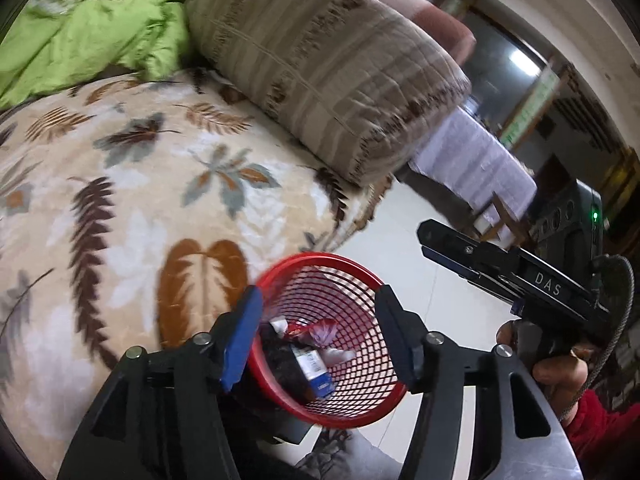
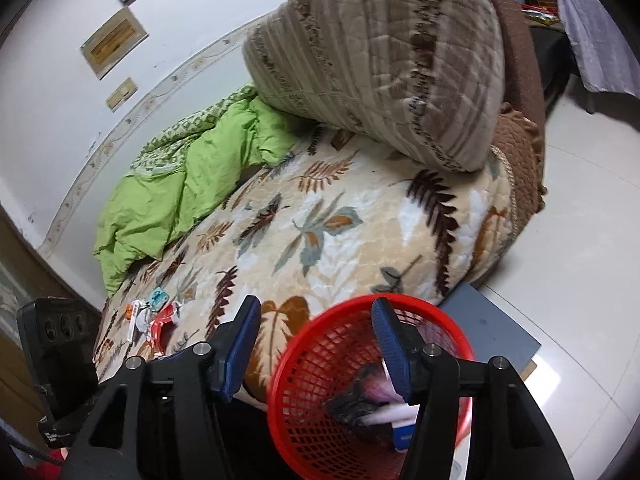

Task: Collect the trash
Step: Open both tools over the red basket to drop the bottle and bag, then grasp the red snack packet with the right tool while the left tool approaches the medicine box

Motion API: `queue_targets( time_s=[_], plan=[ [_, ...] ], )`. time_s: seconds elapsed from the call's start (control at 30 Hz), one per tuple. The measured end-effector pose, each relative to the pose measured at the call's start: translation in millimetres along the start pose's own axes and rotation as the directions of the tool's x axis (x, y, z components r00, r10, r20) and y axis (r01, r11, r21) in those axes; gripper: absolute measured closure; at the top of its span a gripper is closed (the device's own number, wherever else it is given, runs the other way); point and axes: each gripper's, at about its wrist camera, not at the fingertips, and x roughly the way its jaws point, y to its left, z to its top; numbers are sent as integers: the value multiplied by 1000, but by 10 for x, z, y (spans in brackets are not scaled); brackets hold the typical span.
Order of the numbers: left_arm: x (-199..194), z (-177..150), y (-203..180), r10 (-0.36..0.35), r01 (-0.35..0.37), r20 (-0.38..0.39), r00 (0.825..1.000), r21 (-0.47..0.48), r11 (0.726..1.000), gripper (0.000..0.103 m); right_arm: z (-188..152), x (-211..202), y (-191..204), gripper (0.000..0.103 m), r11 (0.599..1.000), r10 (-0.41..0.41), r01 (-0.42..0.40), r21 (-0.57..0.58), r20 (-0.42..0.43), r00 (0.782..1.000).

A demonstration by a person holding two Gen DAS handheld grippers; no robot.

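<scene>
Trash (image 1: 308, 354), wrappers and a dark bag, fills a red mesh basket (image 1: 360, 404) beside the bed (image 1: 120, 184); both the left gripper (image 1: 320, 336) and right gripper (image 2: 316, 344) hang released above it, jaws apart.

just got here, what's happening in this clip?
A person with a handheld gripper in each hand is collecting trash off a bed. Both the left gripper and right gripper hang open and empty over a red mesh basket beside the bed's leaf-print blanket. The basket already holds wrappers and a dark bag. A small cluster of wrappers lies on the blanket, not yet collected.
</scene>
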Motion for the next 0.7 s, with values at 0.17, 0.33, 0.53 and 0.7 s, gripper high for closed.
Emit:
queue_targets(
  time_s=[0.17,0.33,0.53,0.7],
  plan=[
    [-400,-30,395,104,-100,69,992,-67,993,41,-21,247,289,42,996,73,-75,-49,-46,996],
    [-840,-110,787,206,-188,133,970,-138,972,40,-120,593,719,42,978,166,-180,-104,-128,978],
    [-1359,-267,1257,352,-309,186,917,-226,924,39,-265,1035,1339,42,941,244,-289,-173,-241,939],
    [-1773,-398,1726,471,-391,204,858,-336,857,39,-441,1500,1854,42,912,280,-366,-188,-369,886]
  ],
)
